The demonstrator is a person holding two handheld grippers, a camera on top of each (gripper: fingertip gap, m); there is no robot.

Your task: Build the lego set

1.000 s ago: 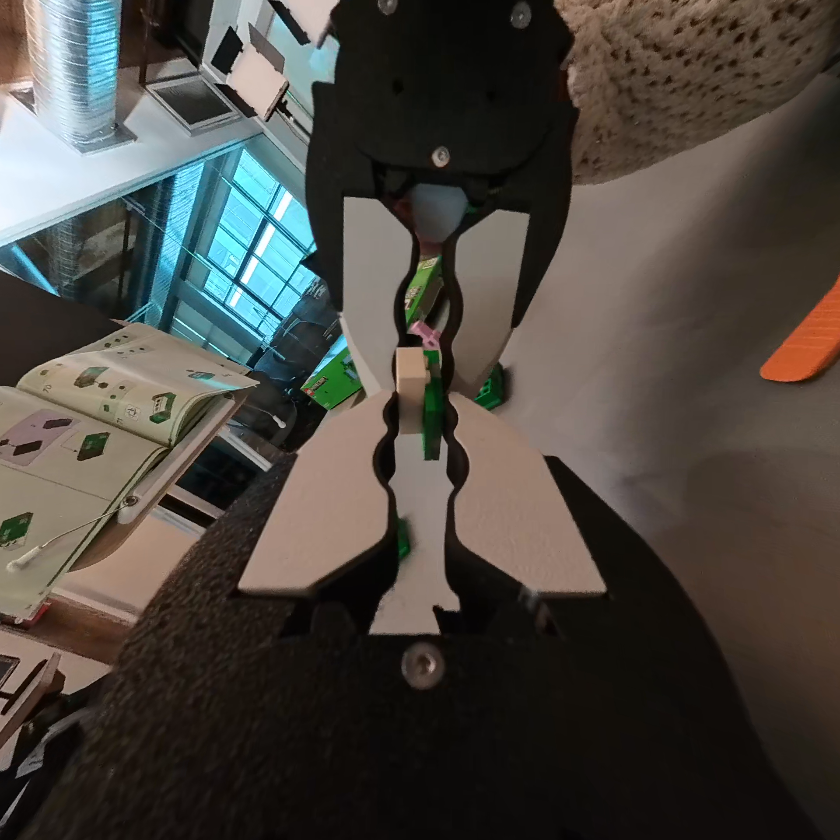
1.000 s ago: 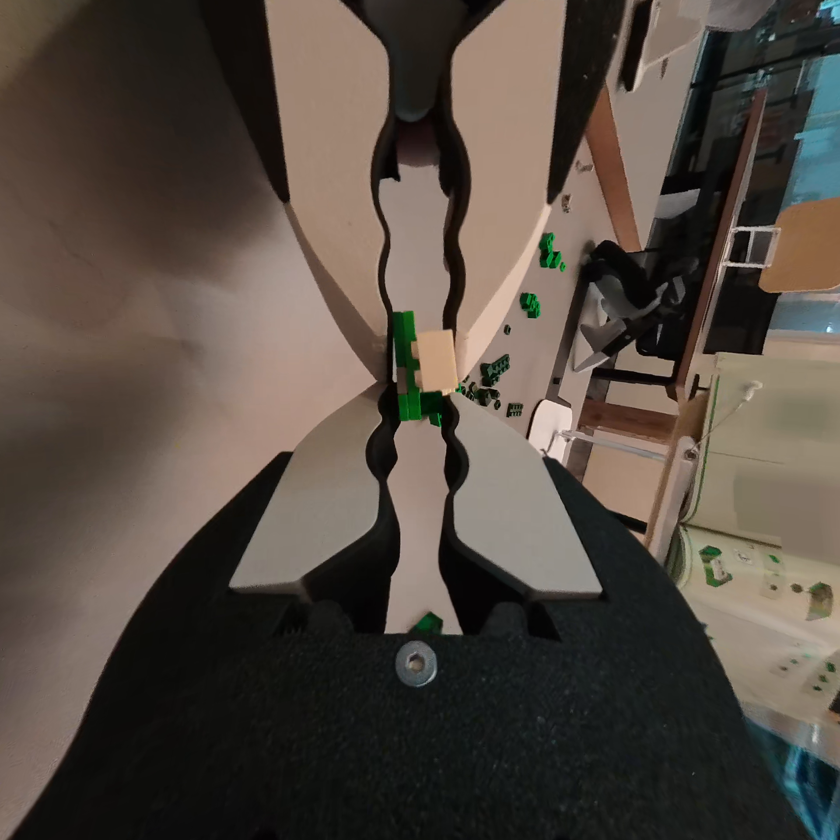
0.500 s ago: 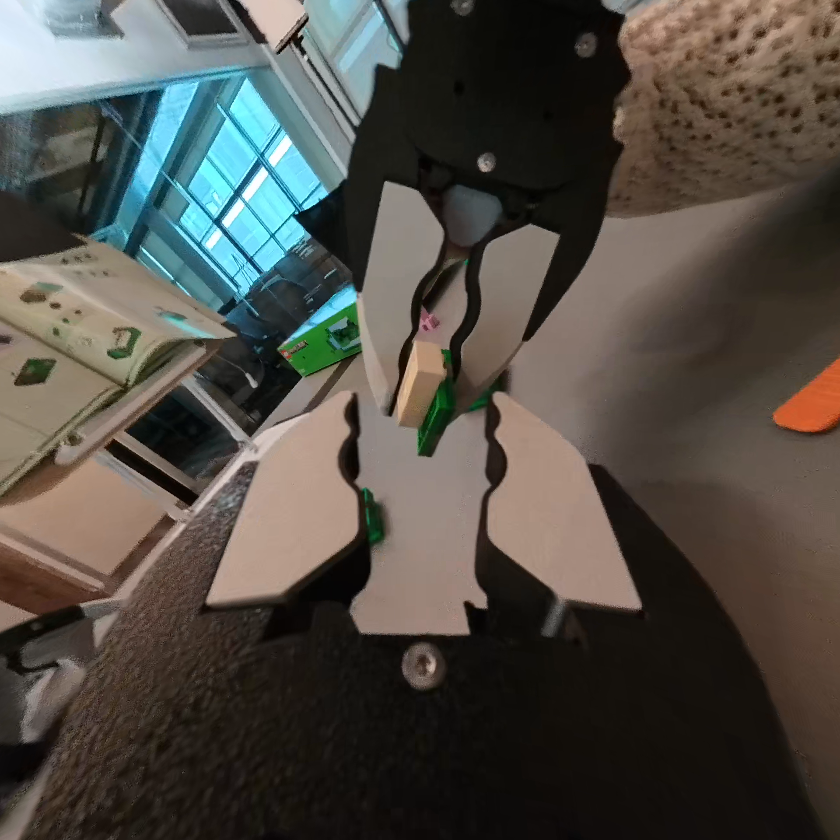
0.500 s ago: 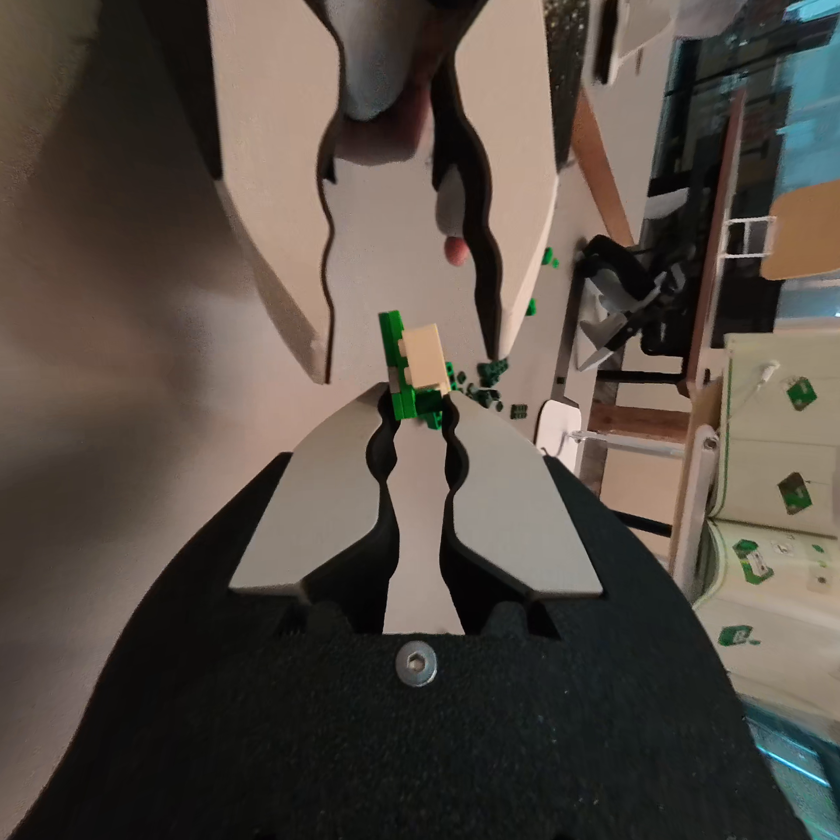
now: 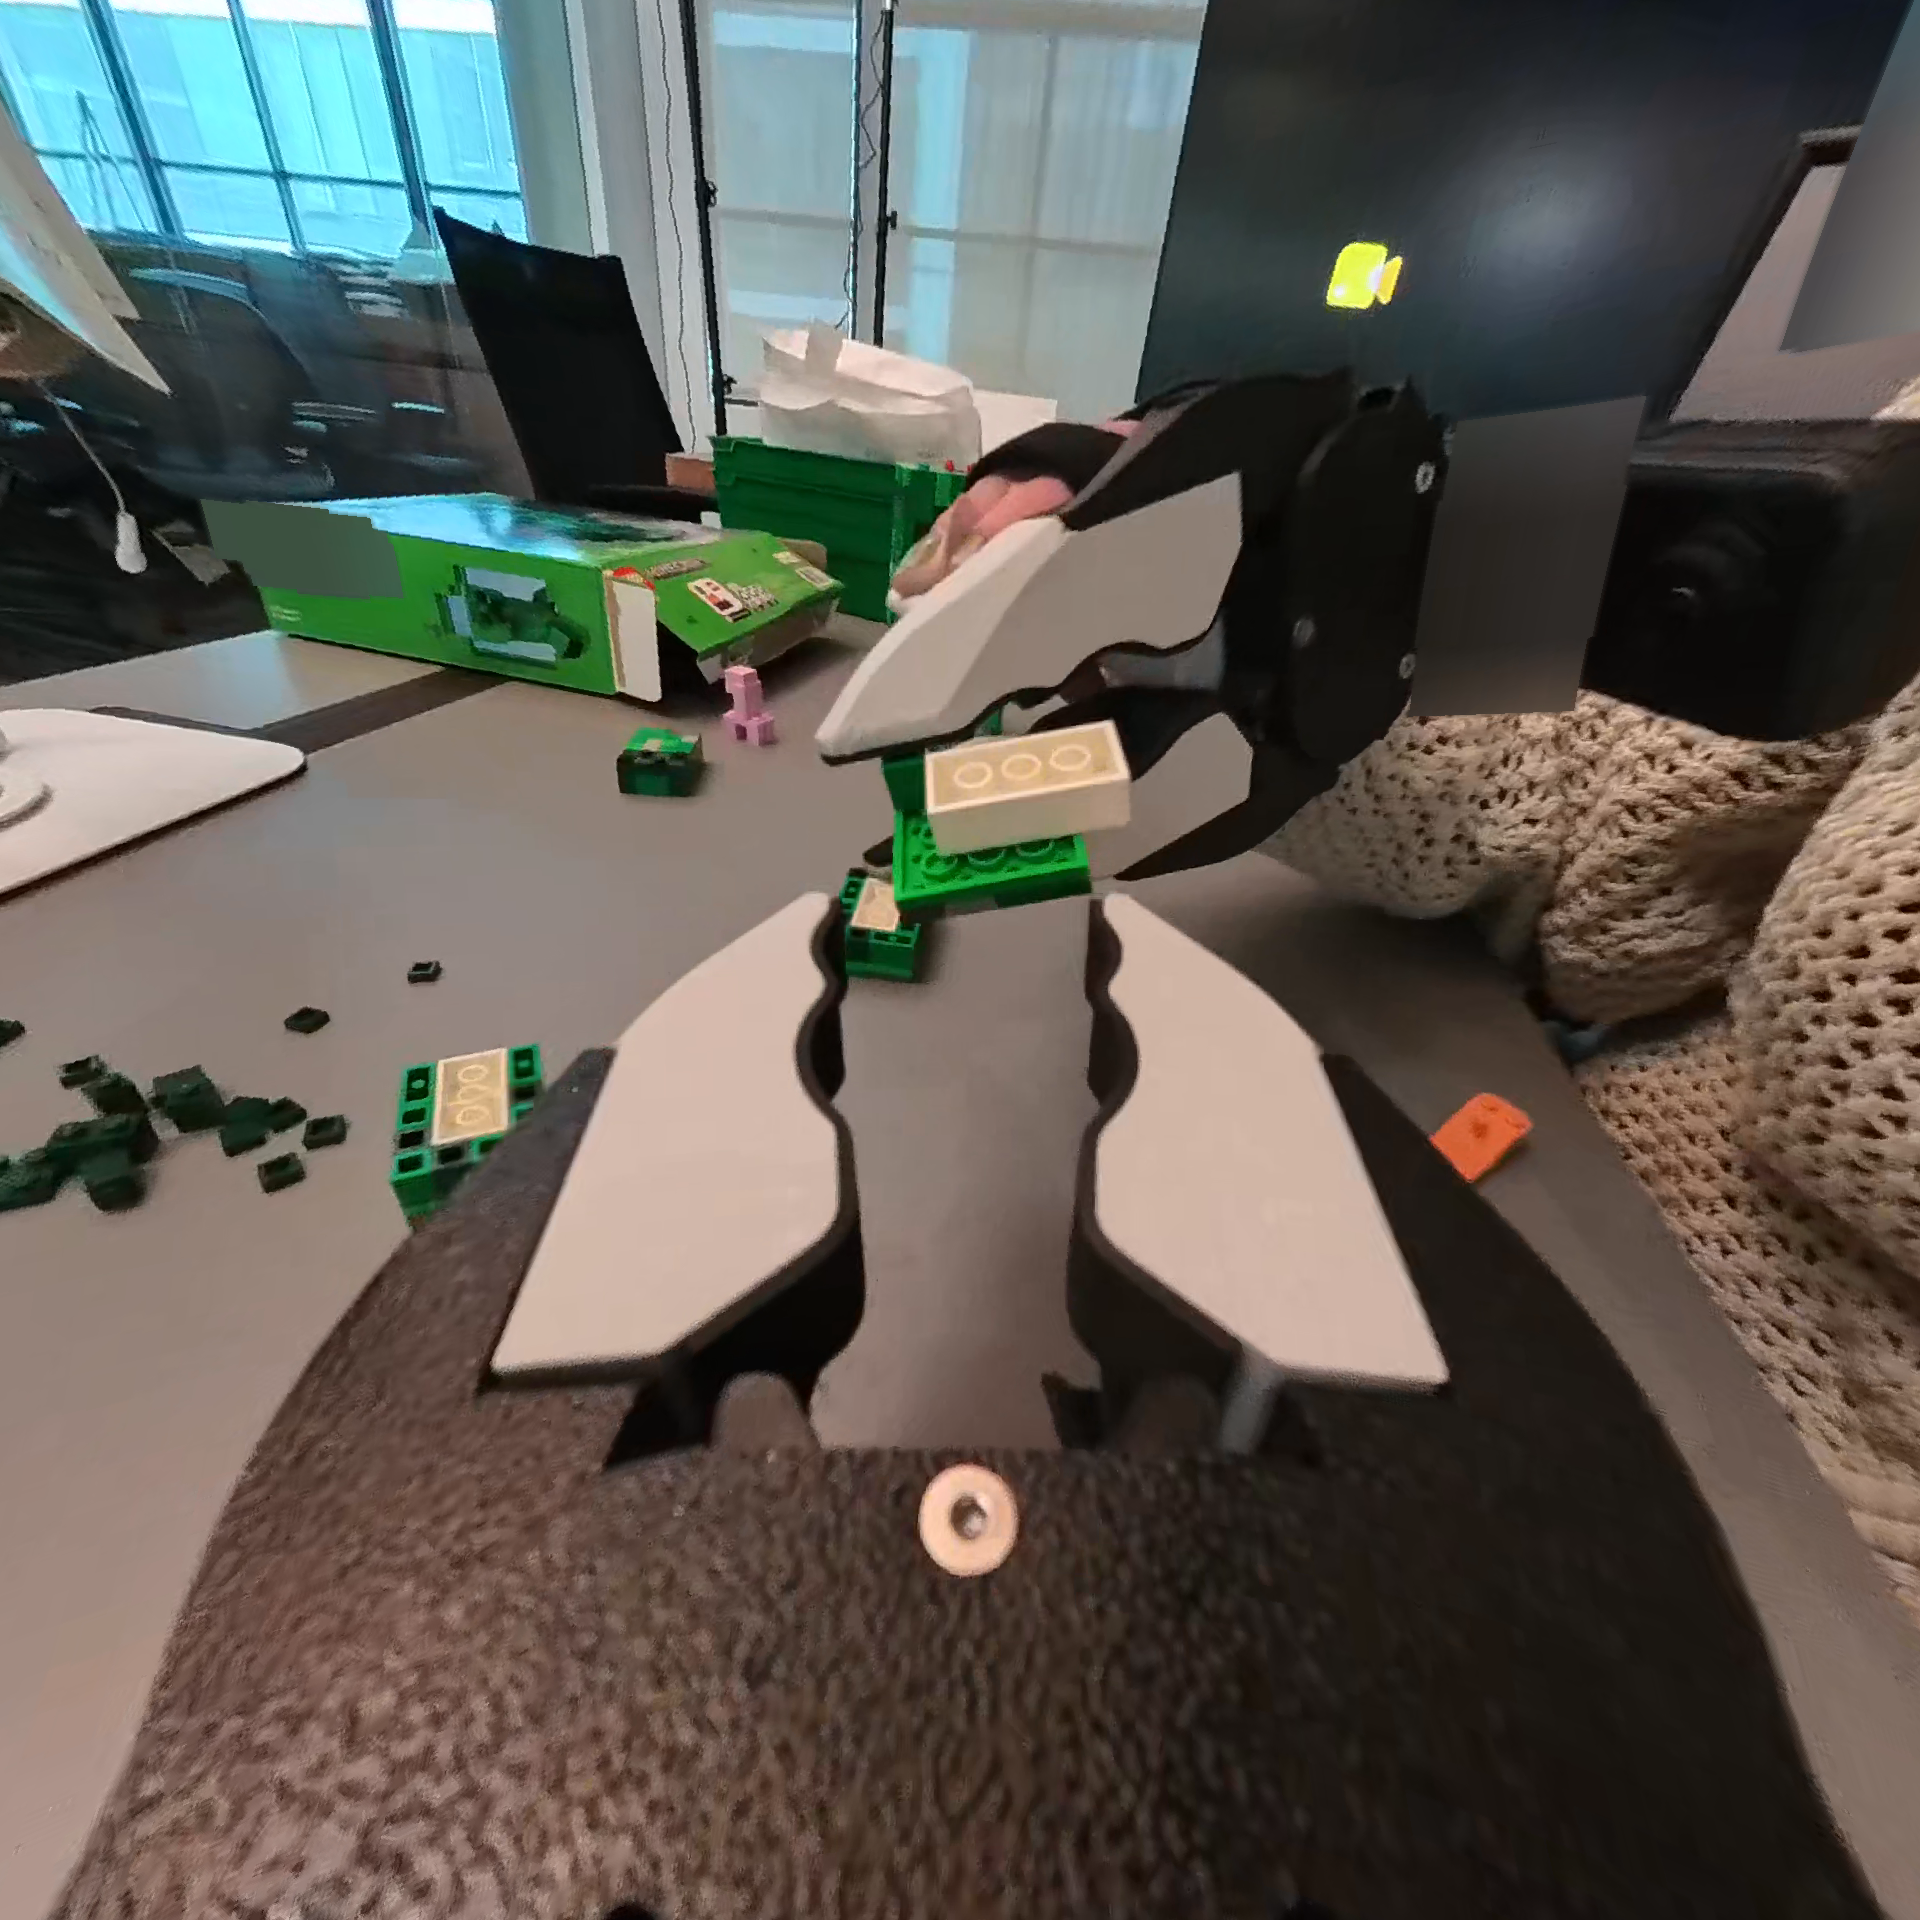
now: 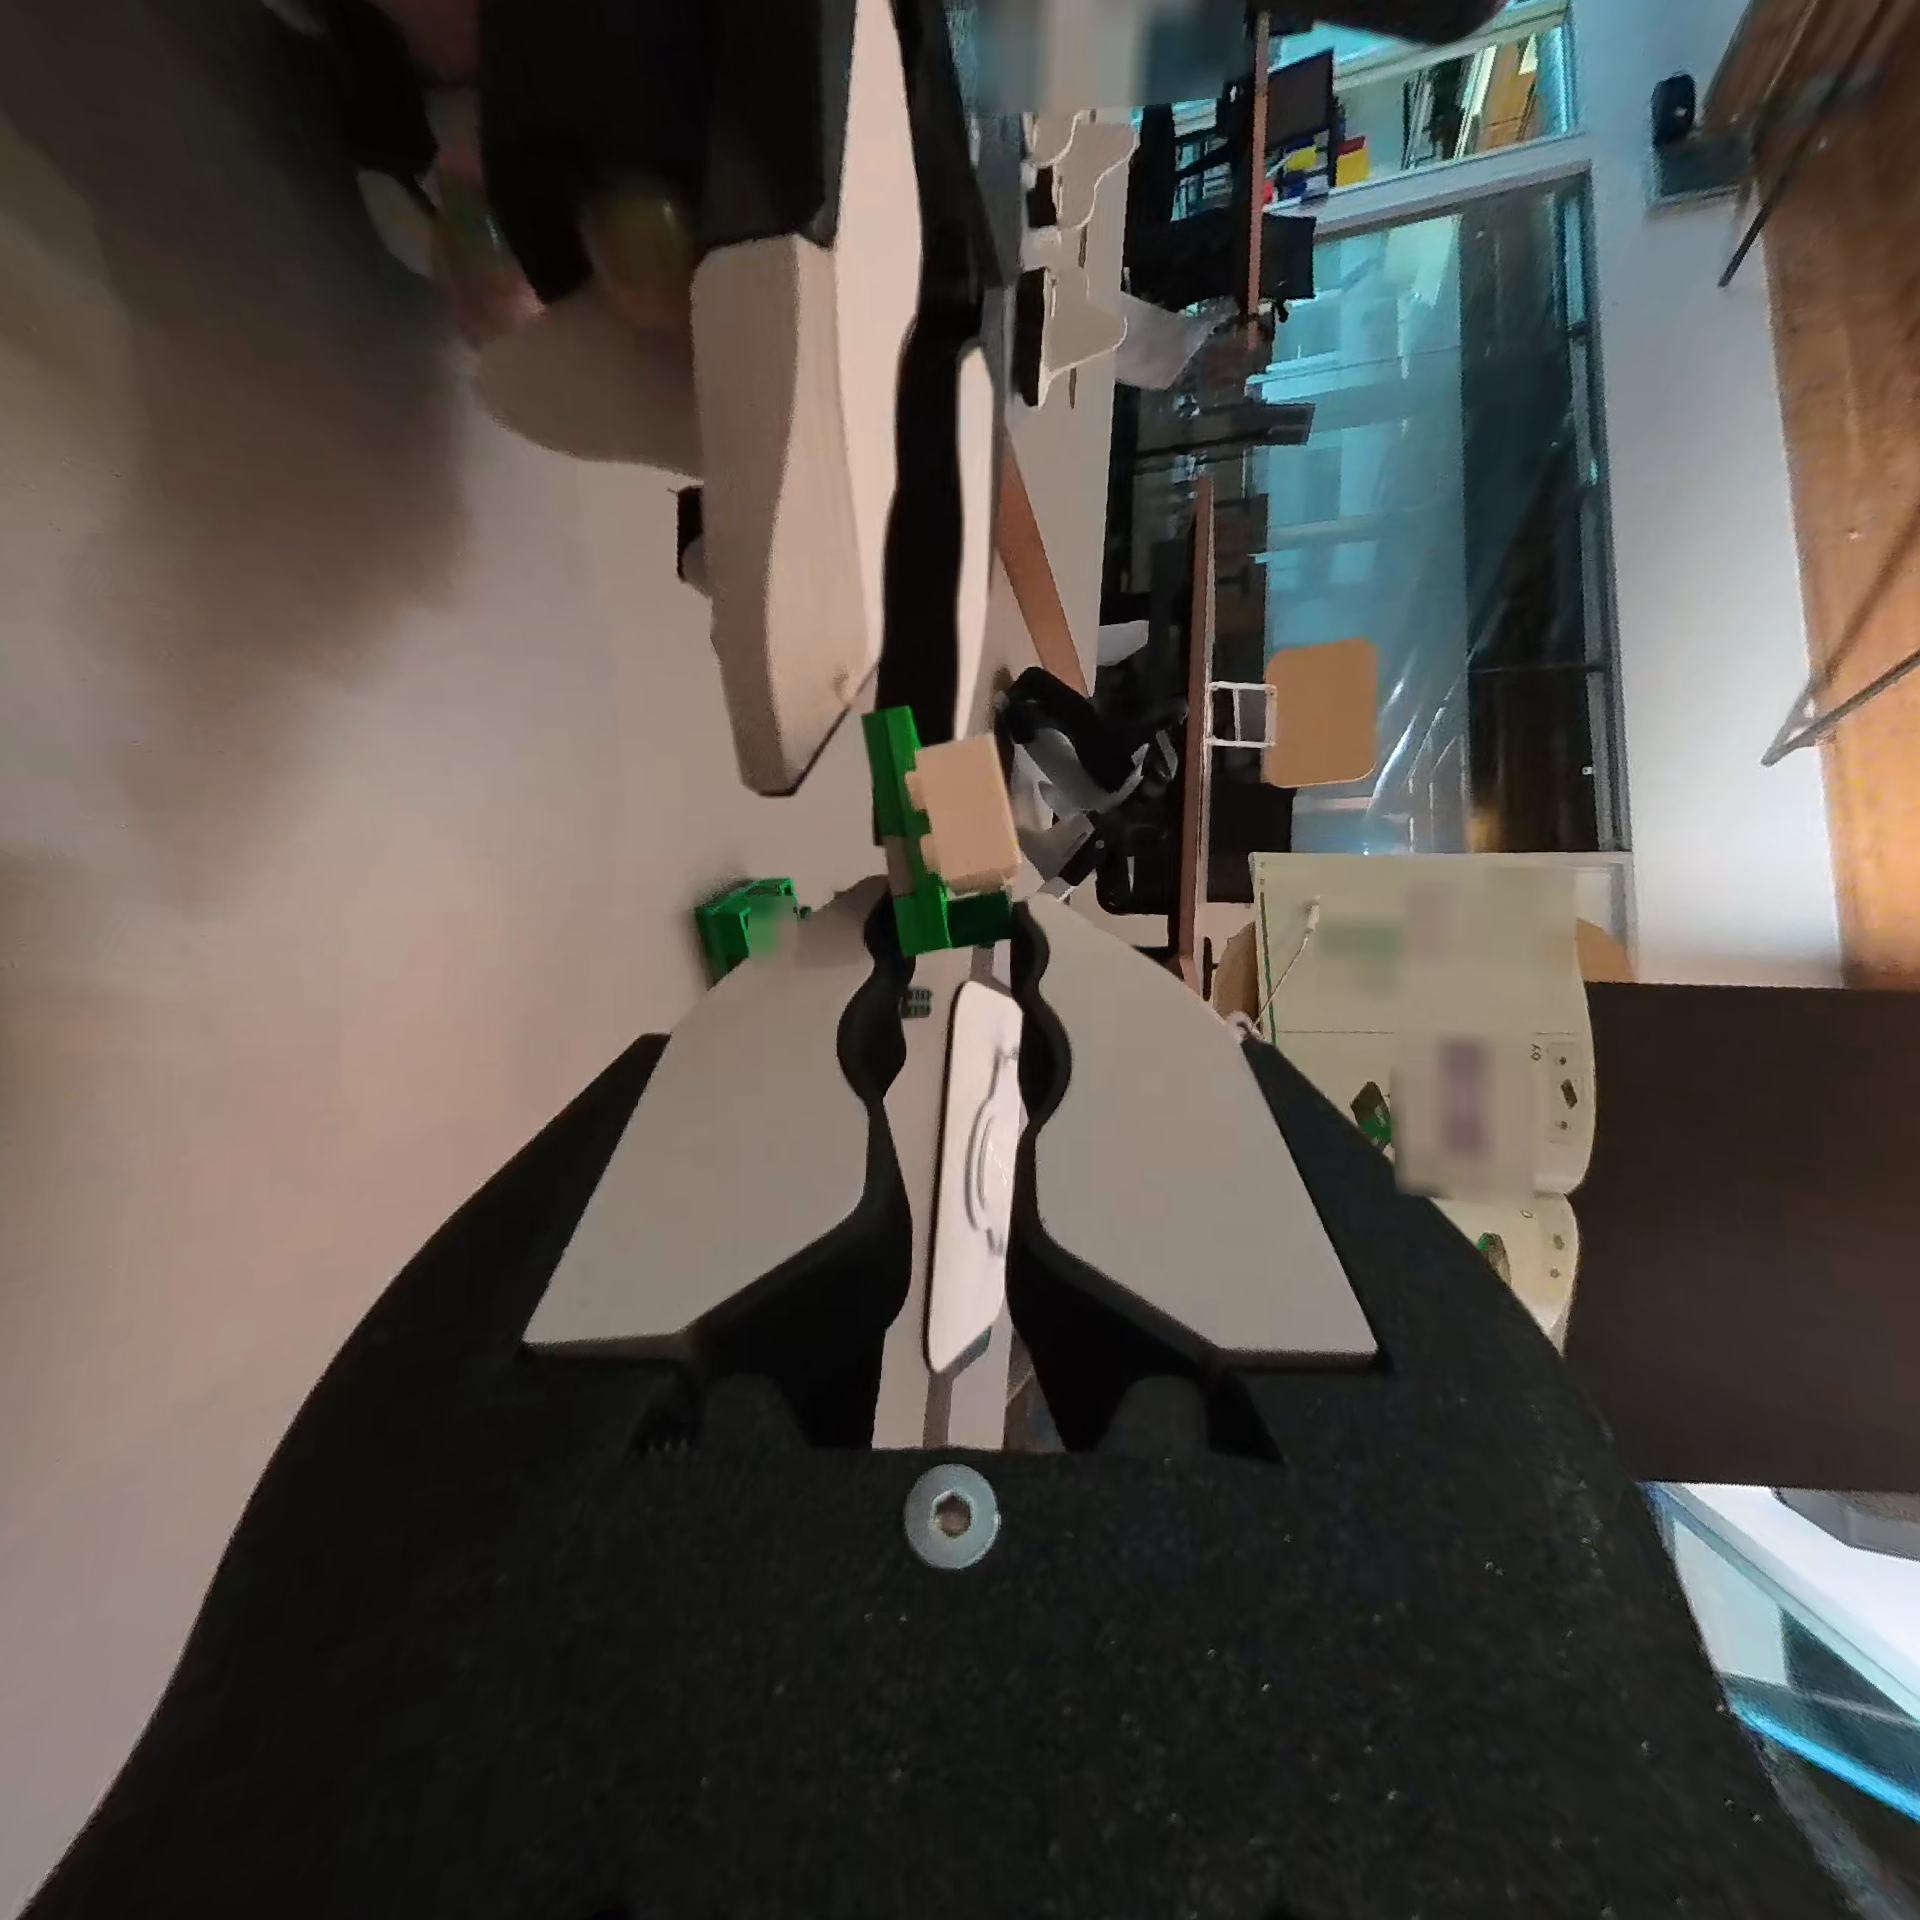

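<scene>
Two grippers, but only one is doing any holding now. The right gripper (image 6: 945, 914) has its fingertips pinched narrow on the bottom edge of the green plate (image 6: 902, 831), with the cream brick (image 6: 961, 816) stuck on the plate's face. A second ago the left gripper was clamped on that same little assembly from the other side, tip to tip with the right one. Half a second ago its fingers had spread, and now the left gripper (image 5: 956, 914) sits backed off, fingers wide with nothing between them, just below and apart from the piece.

From the left wrist view the green plate (image 5: 987, 862) with the cream brick (image 5: 1029, 784) hangs in the air above the grey table (image 5: 312, 914), held between the white fingers (image 5: 997, 634) of the right gripper. So the press-together looks finished: the brick seems seated and the left side has let go.

Further out on the table there's a second green-and-cream sub-build (image 5: 462, 1112), another small green one (image 5: 883, 925), a scatter of dark green small pieces (image 5: 135, 1132), a tiny pink figure (image 5: 746, 704) and the green set box (image 5: 520, 592). An orange piece (image 5: 1481, 1132) lies near the table edge, beside a knitted sleeve (image 5: 1714, 935). Probably the free left gripper goes for the next part.
</scene>
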